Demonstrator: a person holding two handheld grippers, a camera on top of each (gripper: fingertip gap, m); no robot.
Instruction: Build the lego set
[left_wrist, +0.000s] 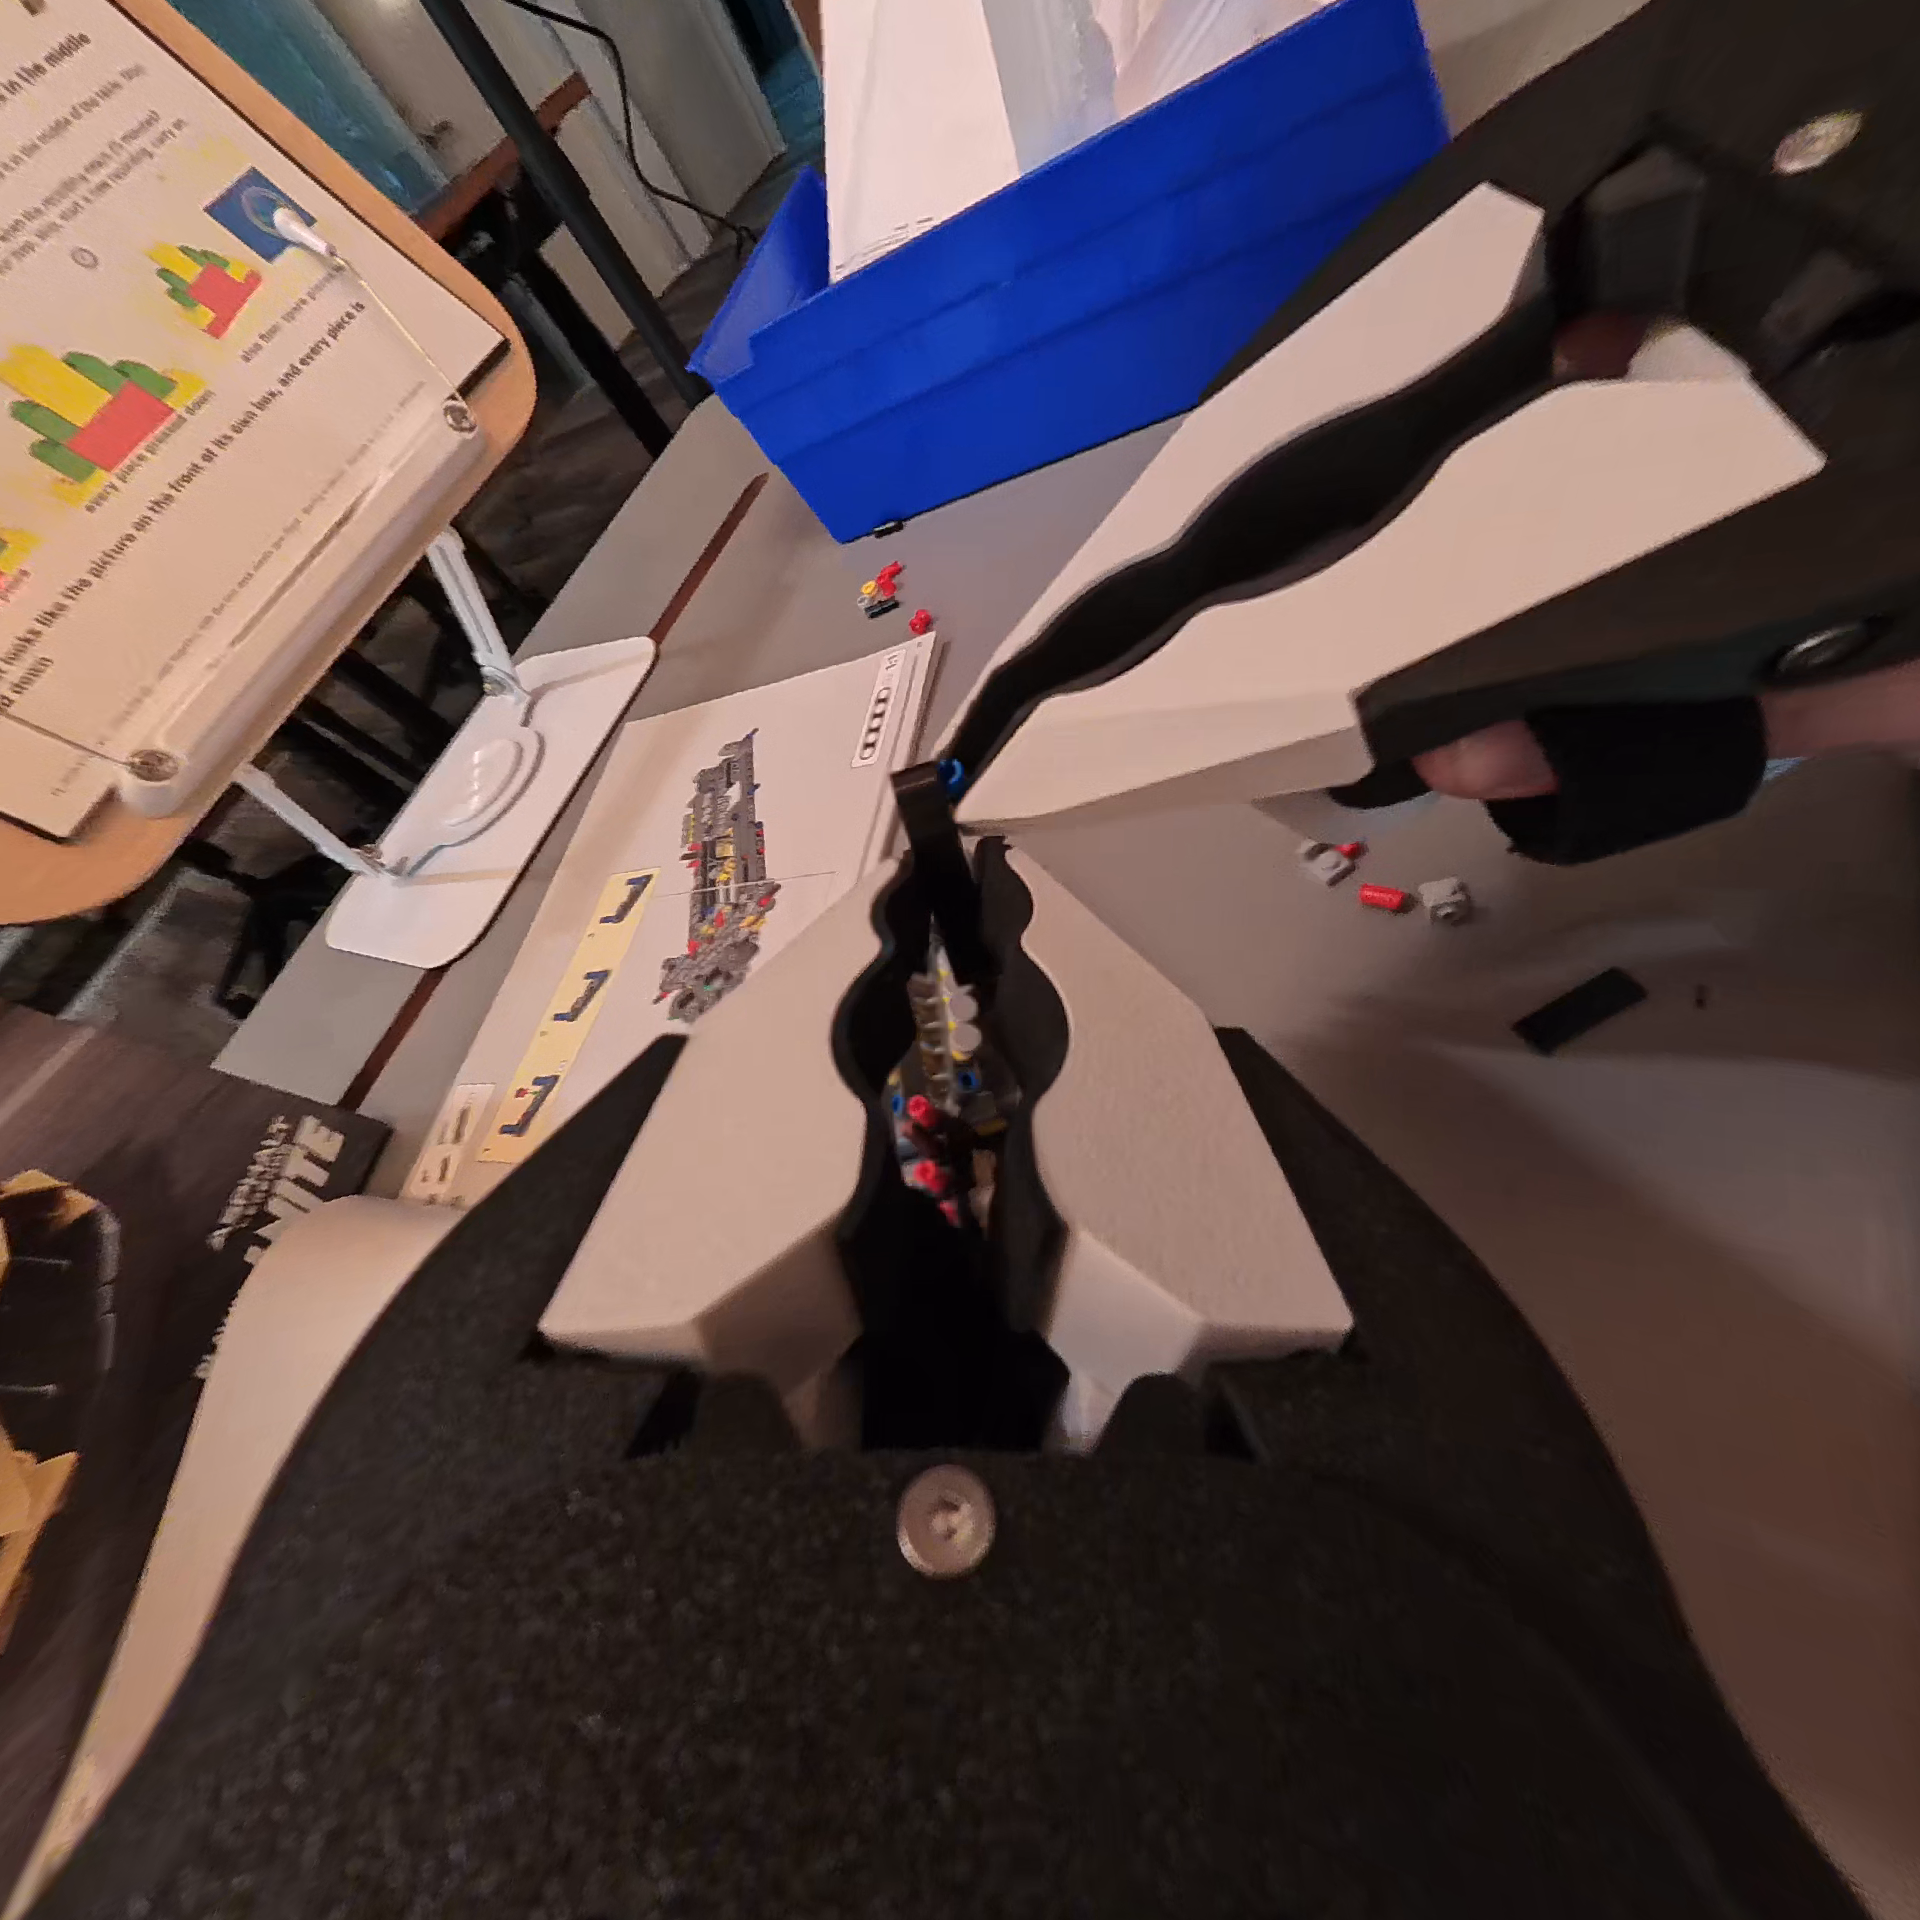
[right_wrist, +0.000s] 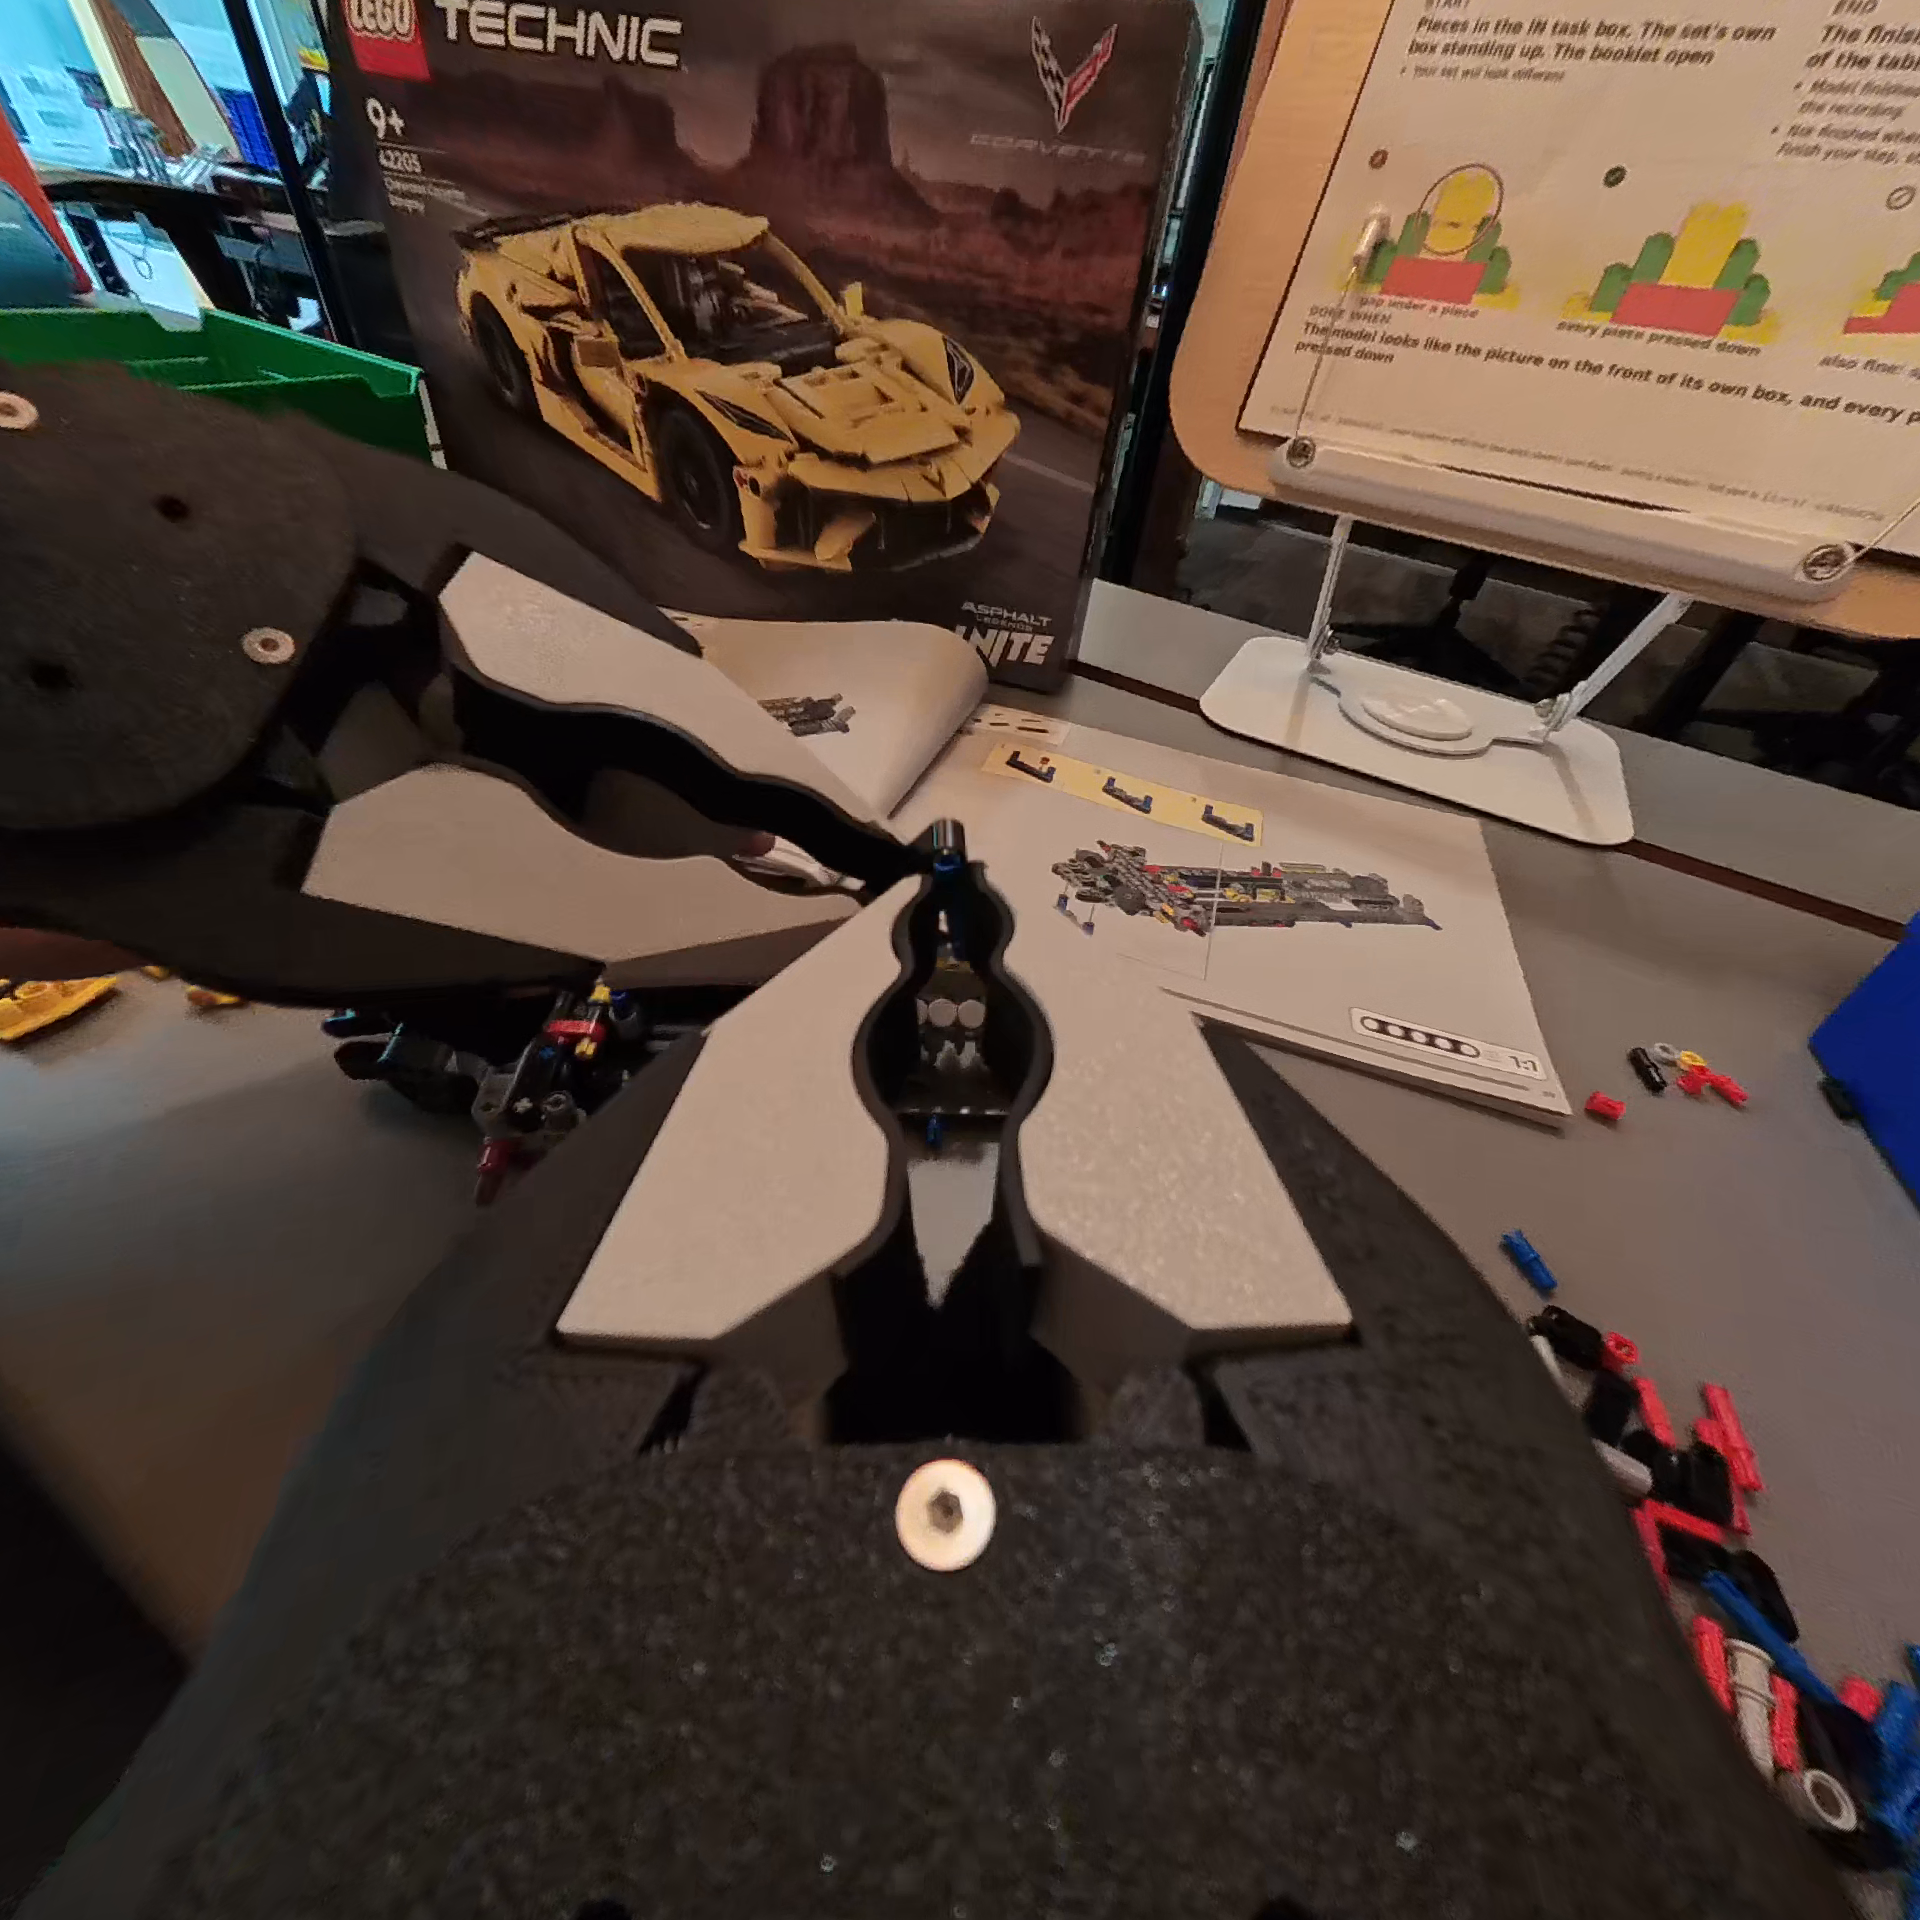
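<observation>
Above the open instruction booklet (right_wrist: 1340, 977), left gripper (left_wrist: 940, 862) pinches a black beam (left_wrist: 935, 831), long axis upright. Right gripper (right_wrist: 951, 894), tips meeting it from the right, pinches a blue pin (right_wrist: 943, 868) at the beam's top end; chassis assembly (right_wrist: 520, 1060) below.

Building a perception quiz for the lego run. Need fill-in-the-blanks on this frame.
1. The left hand-held gripper is shut on a ___ beam.
2. The right hand-held gripper pinches a ___ pin at that beam's tip.
3. The car pictured on the set's box is ___.
Missing words: black; blue; yellow.
</observation>
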